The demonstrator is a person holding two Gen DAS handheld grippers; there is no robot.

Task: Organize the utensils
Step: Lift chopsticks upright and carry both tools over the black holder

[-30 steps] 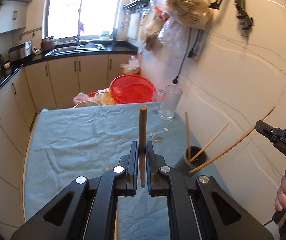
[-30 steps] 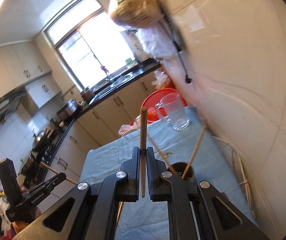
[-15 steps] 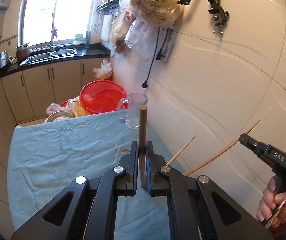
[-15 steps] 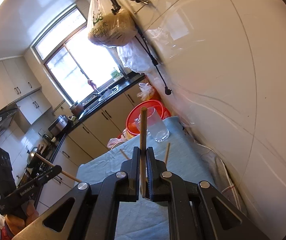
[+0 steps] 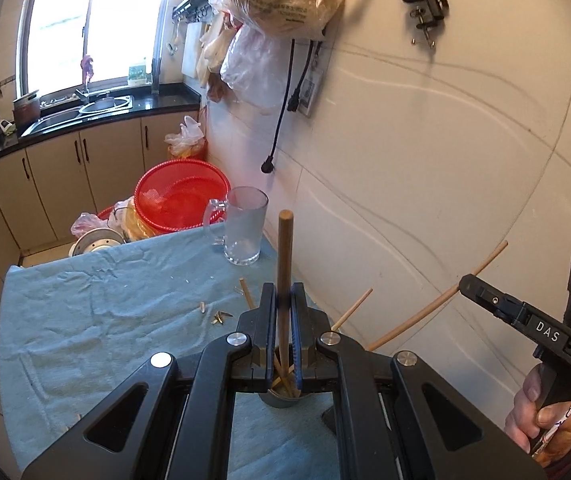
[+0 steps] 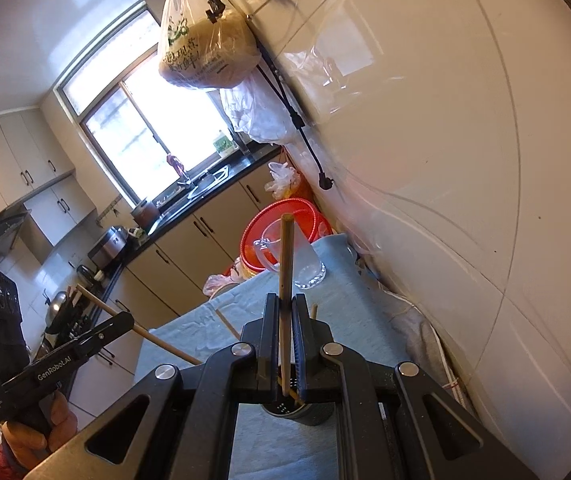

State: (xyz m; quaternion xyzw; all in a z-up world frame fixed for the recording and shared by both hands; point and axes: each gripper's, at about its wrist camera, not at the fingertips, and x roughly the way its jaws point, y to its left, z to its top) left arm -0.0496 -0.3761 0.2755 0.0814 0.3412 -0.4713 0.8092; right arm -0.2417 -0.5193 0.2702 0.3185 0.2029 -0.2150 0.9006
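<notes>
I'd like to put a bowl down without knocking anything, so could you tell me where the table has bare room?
The blue cloth is bare across its left half, from the glass mug to the near-left edge. It is crowded on the wall side: scraps at mid-cloth, the chopstick holder and both grippers above it.

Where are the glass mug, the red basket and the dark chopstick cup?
glass mug (image 5: pixel 245 232): left wrist view, its side wall.
red basket (image 5: pixel 181 196): left wrist view, inner mesh.
chopstick cup (image 6: pixel 317 416): right wrist view, outer wall.

White letters "DAS" mark the right gripper; "GenRobot.AI" runs along the left gripper.
</notes>
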